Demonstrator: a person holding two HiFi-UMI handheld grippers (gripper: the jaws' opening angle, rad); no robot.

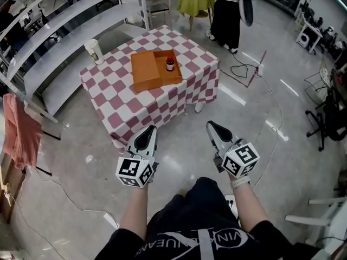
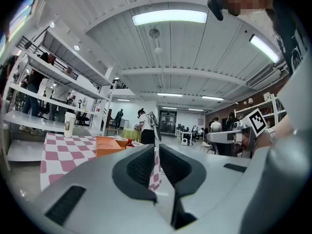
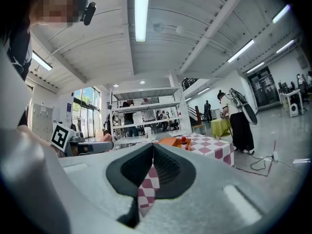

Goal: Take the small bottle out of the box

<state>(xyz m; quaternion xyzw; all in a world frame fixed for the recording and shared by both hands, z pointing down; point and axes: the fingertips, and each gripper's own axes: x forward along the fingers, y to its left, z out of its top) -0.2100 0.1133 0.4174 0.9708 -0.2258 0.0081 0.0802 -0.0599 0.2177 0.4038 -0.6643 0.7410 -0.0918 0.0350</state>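
Observation:
The small bottle [image 1: 170, 64], dark with a red cap, stands upright inside the open orange box [image 1: 156, 69] on the table with the red-and-white checked cloth [image 1: 124, 104]. Both grippers hang over the floor in front of the table, well short of the box. My left gripper [image 1: 148, 130] is shut with nothing in it, and my right gripper [image 1: 212, 125] is shut and empty too. The left gripper view has its jaws [image 2: 156, 147] nearly touching, with the box [image 2: 109, 145] and bottle [image 2: 129, 142] far beyond. Past the right gripper [image 3: 152, 145] the bottle [image 3: 184, 141] shows small.
A white cup [image 1: 94, 51] stands at the table's far left corner. White shelving [image 1: 59, 31] runs along the left, with a pink cloth [image 1: 19, 129] hanging. A person [image 1: 225, 15] stands by a yellow-green table [image 1: 195, 1] behind. Cables [image 1: 244, 69] lie on the floor to the right.

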